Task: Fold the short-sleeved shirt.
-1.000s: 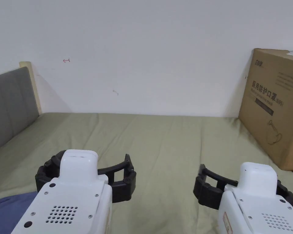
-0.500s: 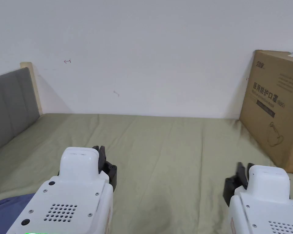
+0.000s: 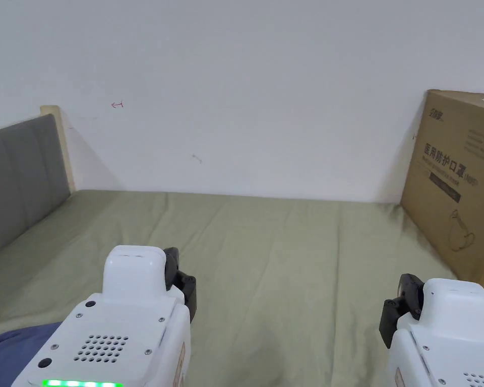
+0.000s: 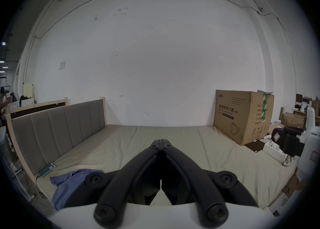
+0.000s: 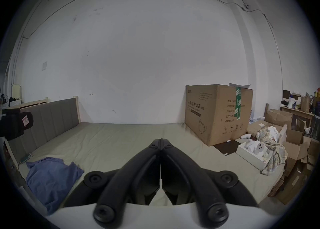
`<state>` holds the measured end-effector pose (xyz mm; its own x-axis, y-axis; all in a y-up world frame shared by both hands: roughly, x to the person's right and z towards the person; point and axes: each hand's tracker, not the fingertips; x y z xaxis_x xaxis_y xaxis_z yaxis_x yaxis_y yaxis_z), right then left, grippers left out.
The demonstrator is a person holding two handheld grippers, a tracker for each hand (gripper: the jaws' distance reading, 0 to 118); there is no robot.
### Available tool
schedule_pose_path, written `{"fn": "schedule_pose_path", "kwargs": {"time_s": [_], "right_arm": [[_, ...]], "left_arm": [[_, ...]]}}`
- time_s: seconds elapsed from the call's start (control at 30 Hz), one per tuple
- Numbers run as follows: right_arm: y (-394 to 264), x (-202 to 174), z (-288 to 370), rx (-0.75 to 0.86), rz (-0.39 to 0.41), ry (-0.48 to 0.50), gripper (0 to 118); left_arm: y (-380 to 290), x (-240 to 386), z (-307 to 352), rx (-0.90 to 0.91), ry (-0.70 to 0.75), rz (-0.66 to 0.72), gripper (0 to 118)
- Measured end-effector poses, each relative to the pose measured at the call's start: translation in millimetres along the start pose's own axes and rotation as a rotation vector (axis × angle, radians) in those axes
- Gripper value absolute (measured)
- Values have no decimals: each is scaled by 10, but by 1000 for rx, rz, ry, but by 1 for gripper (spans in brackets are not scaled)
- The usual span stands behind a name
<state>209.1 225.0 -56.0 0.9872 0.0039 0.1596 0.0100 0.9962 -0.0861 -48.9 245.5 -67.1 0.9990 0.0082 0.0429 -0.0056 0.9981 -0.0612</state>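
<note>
Olive-green bedding covered the bed (image 3: 286,242), which stood against a plain white wall (image 3: 246,90), with a grey padded headboard (image 3: 19,171) at the left end and a large cardboard box (image 3: 463,181) at the right end. Both grippers were held above the sheet, near its front edge and well apart from each other. Left gripper (image 4: 161,142): jaws pressed together with nothing between them, tips over bare sheet. Right gripper (image 5: 160,140): jaws likewise pressed together and empty. Blue short-sleeved shirt (image 5: 50,175): lay crumpled on the front left part of the bed, near the headboard, to the left of both grippers and touched by neither. Small flat device with a cable (image 4: 47,168): lay on the sheet just beside the headboard, behind the shirt. Right of the bed, a checked cloth (image 5: 271,148) draped over boxes.
</note>
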Motion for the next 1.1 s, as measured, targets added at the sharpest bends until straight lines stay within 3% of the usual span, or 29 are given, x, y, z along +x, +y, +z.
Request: {"fn": "schedule_pose_path", "kwargs": {"time_s": [0.17, 0.27, 0.37, 0.5, 0.8, 1.1], "right_arm": [[79, -406, -28, -1, 0, 180, 0], [98, -781, -5, 6, 39, 278, 0], [76, -1125, -7, -31, 23, 410, 0], [35, -1521, 34, -50, 35, 512, 0], [-125, -1916, 127, -116, 78, 622, 0], [-426, -1905, -196, -194, 115, 614, 0]], "left_arm": [[104, -278, 123, 13, 77, 22, 0], [140, -570, 302, 21, 187, 23, 0], [147, -891, 525, 17, 295, 39, 0], [113, -1268, 828, 1, 446, 45, 0], [-161, -1650, 1043, -90, 556, 86, 0], [-824, -1941, 339, -364, 471, 152, 0]]}}
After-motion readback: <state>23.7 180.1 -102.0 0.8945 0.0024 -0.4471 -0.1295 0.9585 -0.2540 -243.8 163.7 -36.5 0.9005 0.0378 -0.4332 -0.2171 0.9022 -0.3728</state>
